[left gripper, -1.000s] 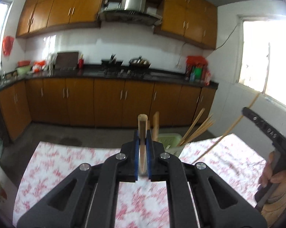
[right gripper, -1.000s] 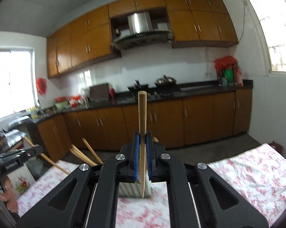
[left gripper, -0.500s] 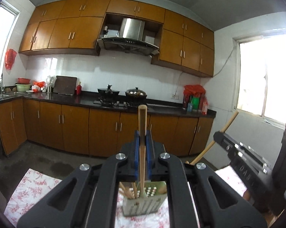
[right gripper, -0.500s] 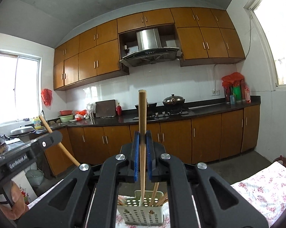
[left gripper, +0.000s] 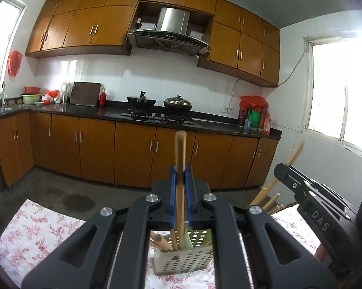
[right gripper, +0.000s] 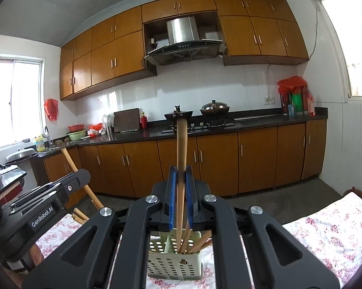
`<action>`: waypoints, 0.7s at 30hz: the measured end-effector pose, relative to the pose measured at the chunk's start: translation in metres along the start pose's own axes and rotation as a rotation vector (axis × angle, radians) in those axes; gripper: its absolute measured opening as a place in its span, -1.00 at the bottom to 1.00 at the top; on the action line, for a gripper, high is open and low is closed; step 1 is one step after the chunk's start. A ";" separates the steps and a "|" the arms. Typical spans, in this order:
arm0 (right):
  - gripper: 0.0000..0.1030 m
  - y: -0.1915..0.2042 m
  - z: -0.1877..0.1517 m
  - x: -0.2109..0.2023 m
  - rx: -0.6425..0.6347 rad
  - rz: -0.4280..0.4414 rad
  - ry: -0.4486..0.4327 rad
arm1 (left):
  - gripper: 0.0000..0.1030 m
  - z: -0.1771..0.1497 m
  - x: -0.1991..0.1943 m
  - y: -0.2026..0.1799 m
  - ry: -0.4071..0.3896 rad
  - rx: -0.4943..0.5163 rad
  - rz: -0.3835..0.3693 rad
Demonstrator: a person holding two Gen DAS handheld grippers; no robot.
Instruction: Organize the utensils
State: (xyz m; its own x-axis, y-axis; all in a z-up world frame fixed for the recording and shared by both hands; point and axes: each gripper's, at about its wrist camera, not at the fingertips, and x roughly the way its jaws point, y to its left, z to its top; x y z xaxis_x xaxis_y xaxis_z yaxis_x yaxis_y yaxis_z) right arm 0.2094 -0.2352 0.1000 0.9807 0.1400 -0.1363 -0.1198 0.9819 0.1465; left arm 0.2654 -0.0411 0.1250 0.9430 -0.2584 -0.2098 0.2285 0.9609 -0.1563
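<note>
**Both grippers hold wooden chopsticks upright over the perforated utensil caddy**

The left gripper [left gripper: 180,192] is clenched on a long pale wooden chopstick [left gripper: 180,159], its blue pads [left gripper: 172,192] pressed against the stick from either side. The stick stands close to upright, its blunt top toward 12 o'clock, and its lower end reaches down into the pale green perforated plastic utensil caddy [left gripper: 181,262] at 6 o'clock. Several other wooden chopsticks [left gripper: 160,239] lean in the caddy's left compartment, toward 9 o'clock of the held stick. The caddy sits on a white tablecloth with a pink floral print [left gripper: 31,228].

The right gripper [right gripper: 180,192] likewise grips a second long wooden chopstick [right gripper: 181,149] between its blue pads [right gripper: 172,192], nearly vertical with a slight lean. Its lower tip goes into the same caddy [right gripper: 173,265], which in the right wrist view lies at 6 o'clock, and other sticks [right gripper: 197,242] fan out toward 3 o'clock of it inside the container. The floral cloth [right gripper: 325,228] spreads beneath.

Each gripper shows in the other's view: the right one at 3 o'clock in the left wrist view [left gripper: 313,207], its chopstick blurred, and the left one at 9 o'clock in the right wrist view [right gripper: 43,207], with a stick angled up from it.

Behind, at 12 o'clock, stand brown wooden kitchen cabinets [left gripper: 96,149] under a dark countertop [left gripper: 84,110].
</note>
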 end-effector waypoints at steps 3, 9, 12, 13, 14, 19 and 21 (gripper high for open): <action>-0.20 -0.002 0.005 -0.015 -0.008 -0.018 -0.030 | -0.22 0.004 -0.011 0.005 -0.025 -0.003 0.010; 0.61 -0.009 0.010 -0.055 -0.041 -0.073 -0.066 | 0.45 0.003 -0.061 0.020 -0.072 0.014 0.040; 0.92 -0.010 0.003 -0.074 -0.062 -0.092 -0.059 | 0.86 -0.007 -0.090 0.027 -0.092 0.037 0.067; 0.97 -0.010 -0.001 -0.080 -0.070 -0.101 -0.052 | 0.92 -0.013 -0.103 0.029 -0.097 0.047 0.078; 0.97 -0.009 -0.006 -0.085 -0.075 -0.111 -0.045 | 0.92 -0.018 -0.111 0.030 -0.095 0.055 0.090; 0.97 -0.007 -0.036 -0.107 -0.049 -0.172 -0.002 | 0.92 -0.053 -0.147 0.032 -0.064 0.090 0.150; 0.97 -0.006 -0.048 -0.112 -0.033 -0.157 0.040 | 0.92 -0.068 -0.156 0.032 -0.051 0.098 0.157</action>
State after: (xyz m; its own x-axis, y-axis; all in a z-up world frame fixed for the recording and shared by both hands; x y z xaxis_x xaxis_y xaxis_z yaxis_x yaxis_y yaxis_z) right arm 0.0930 -0.2510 0.0669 0.9810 -0.0116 -0.1938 0.0292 0.9957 0.0884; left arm 0.1089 0.0232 0.0875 0.9793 -0.1012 -0.1751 0.0975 0.9948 -0.0300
